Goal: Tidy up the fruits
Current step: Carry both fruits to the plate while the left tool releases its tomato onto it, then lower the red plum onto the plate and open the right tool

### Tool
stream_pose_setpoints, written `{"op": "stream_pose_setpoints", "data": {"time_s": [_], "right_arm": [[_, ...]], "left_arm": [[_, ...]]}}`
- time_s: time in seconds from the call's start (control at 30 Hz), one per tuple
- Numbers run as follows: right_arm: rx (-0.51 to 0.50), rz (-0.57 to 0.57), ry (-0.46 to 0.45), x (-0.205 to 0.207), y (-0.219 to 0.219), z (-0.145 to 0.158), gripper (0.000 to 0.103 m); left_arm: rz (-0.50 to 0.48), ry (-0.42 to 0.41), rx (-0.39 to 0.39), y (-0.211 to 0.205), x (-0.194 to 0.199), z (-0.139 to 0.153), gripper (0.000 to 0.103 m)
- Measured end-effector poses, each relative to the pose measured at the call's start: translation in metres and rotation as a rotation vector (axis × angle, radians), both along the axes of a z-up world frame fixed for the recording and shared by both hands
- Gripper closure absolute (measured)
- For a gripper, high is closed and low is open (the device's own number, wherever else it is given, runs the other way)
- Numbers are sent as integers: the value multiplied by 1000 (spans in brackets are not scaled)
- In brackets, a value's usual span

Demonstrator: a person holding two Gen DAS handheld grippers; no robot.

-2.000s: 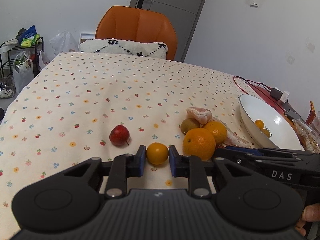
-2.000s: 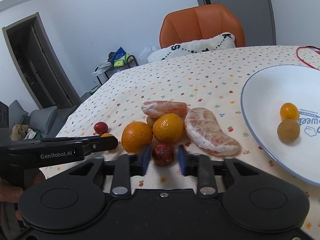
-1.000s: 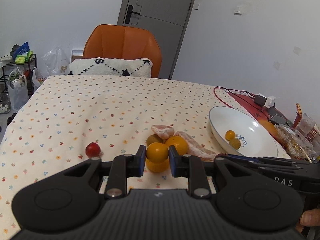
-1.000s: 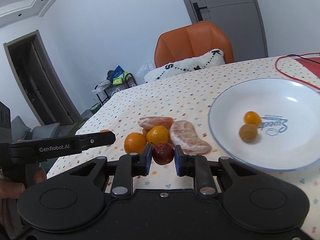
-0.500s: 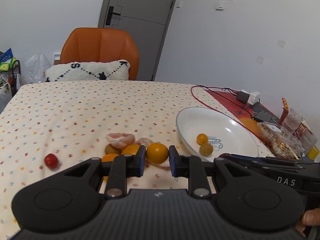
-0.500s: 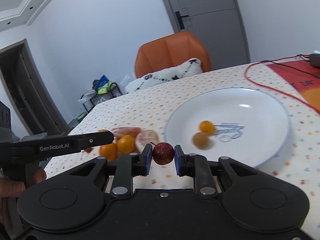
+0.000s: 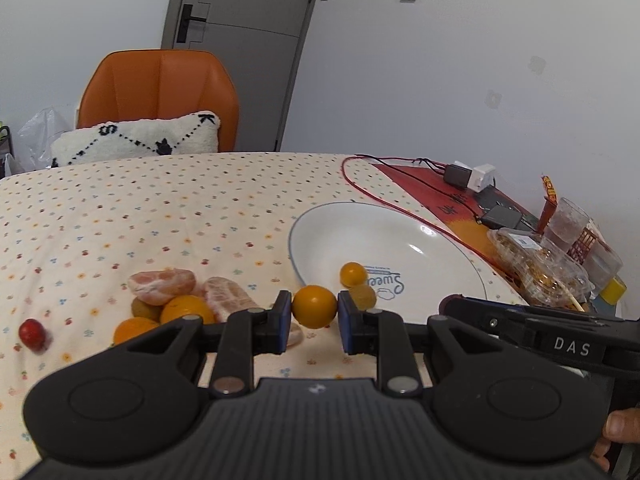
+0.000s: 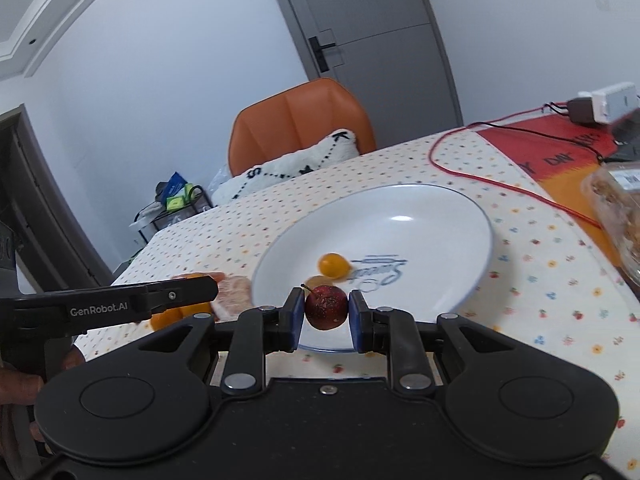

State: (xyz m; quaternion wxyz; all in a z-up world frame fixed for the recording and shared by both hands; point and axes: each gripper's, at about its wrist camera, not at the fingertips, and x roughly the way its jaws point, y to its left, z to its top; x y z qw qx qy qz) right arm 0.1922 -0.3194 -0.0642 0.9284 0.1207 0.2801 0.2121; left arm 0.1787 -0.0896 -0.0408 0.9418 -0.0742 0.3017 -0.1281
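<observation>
My left gripper (image 7: 314, 312) is shut on a small orange fruit (image 7: 314, 306), held in the air just left of the white plate (image 7: 400, 236). My right gripper (image 8: 325, 312) is shut on a dark red fruit (image 8: 326, 306) over the near rim of the white plate (image 8: 420, 208). Two small fruits lie in the plate: a yellow-orange one (image 7: 353, 274) (image 8: 334, 264) and a tan one (image 7: 363, 295). On the cloth to the left sit peeled citrus pieces (image 7: 162, 283), oranges (image 7: 186, 309) and a lone red fruit (image 7: 32, 333).
A red cable (image 7: 360, 188), power adapters (image 7: 468, 175) and a clear food box (image 7: 532, 264) lie right of the plate. An orange chair (image 7: 156, 92) with a white cushion (image 7: 136, 142) stands at the table's far side. A hand (image 8: 16, 384) holds the left gripper's handle.
Both grippers have lifted off the cloth with their fruits and swung right. The right one now hangs over the plate's near rim, the left one just beside the plate.
</observation>
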Motion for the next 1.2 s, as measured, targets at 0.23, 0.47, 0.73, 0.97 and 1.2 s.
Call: {"op": "stream_pose_setpoints", "data": {"time_s": [0.23,0.47,0.73,0.97,1.2], "right_arm": [[17,-22,11,6,-15,-6,81],[25,-48,24,11,-27,-10,81],[42,-56,27,13,-32,-13,81],[41,-49,23,14,-29,-12,81],[37,-70,3,14,-24,-8,63]], "left_arm": [[-29,13,11,-18,11,-3,80],[-66,34,23,-39,25,-9,80],[-58,82,22,-46,36,-14,76],[-30,76,25,-36,31,-11,76],[6,70,23,-22,23,-6,65]]}}
